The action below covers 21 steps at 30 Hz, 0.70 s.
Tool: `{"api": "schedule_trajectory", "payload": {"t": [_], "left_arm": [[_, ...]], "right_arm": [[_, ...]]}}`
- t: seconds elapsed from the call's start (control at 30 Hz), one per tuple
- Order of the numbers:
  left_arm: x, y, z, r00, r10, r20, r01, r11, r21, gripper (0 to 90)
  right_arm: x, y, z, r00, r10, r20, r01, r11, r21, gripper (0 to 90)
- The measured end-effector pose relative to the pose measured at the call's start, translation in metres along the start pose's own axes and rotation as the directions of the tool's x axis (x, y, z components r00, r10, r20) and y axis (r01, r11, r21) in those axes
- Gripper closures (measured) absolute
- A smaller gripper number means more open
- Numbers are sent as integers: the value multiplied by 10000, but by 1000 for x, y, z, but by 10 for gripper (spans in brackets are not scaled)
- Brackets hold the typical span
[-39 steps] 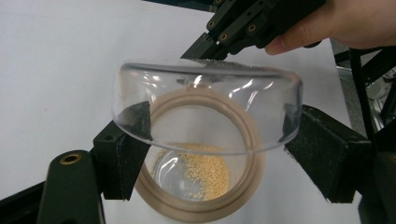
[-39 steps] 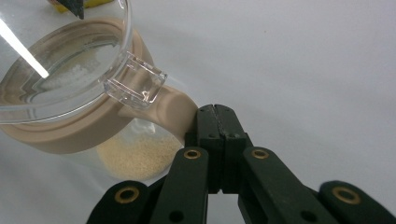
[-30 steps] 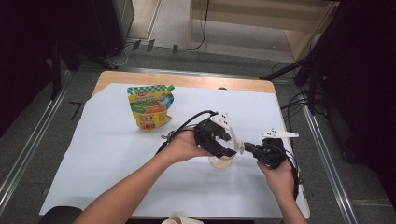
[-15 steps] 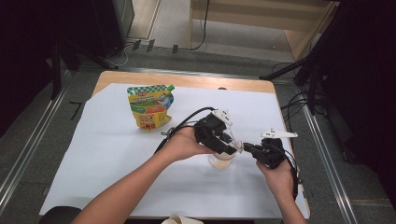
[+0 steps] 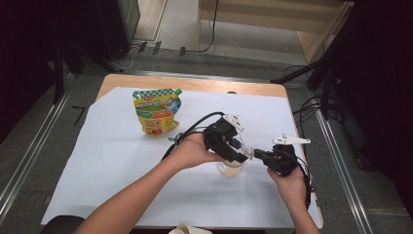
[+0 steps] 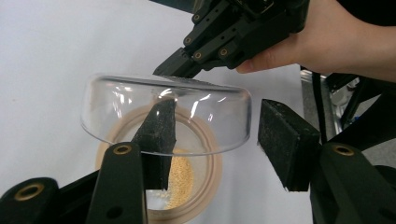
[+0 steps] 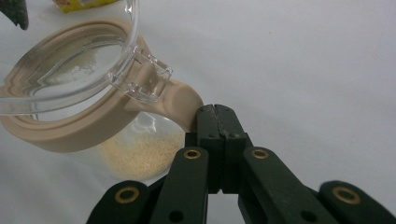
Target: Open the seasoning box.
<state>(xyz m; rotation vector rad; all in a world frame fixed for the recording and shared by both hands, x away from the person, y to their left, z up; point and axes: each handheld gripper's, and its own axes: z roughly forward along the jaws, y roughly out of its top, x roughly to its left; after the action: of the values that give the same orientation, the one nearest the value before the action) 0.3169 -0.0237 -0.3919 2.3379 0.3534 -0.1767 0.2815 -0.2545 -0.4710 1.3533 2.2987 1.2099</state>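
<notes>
Left hand-held gripper [image 6: 219, 140] half open around clear lid [image 6: 166, 114], jaws just widened; right hand-held gripper [image 7: 215, 114] clamped shut beside jar [image 7: 116, 140] tab, centre-right on counter [image 5: 122, 161].

Lid [image 6: 168, 109]: clear glossy plastic, smooth, with bright highlights. Jar [image 7: 135, 140]: clear and glossy, material not certain; holds fine, matt yellow grains. Jar rim [image 7: 70, 126]: beige, matt, rubbery look. Left gripper [image 6: 219, 135]: pads black, rough, foam-like; links smooth, matt black plastic with brass-coloured rivets. Right gripper [image 7: 215, 109]: same finish. Pouch [image 5: 157, 111]: glossy printed film. Sheet [image 5: 112, 156]: matt white paper. Tabletop [image 5: 195, 84], far edge: pale smooth wood.
</notes>
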Motion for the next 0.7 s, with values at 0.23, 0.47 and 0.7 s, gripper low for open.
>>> {"api": "schedule_trajectory", "payload": {"t": [0.23, 0.47, 0.7], "left_arm": [[0, -3, 1, 9998, 83, -196, -84, 9999, -85, 544], [-2, 5, 2, 9989, 174, -437, -169, 9998, 117, 533], [-5, 4, 8, 9968, 326, -736, -330, 9995, -33, 457]], "right_arm": [[0, 0, 1, 10000, 39, -31, -39, 10000, 8, 900], [-1, -1, 1, 10000, 37, -34, -37, 10000, 16, 900], [-3, -2, 1, 9999, 114, 60, -115, 9999, 48, 900]]}}
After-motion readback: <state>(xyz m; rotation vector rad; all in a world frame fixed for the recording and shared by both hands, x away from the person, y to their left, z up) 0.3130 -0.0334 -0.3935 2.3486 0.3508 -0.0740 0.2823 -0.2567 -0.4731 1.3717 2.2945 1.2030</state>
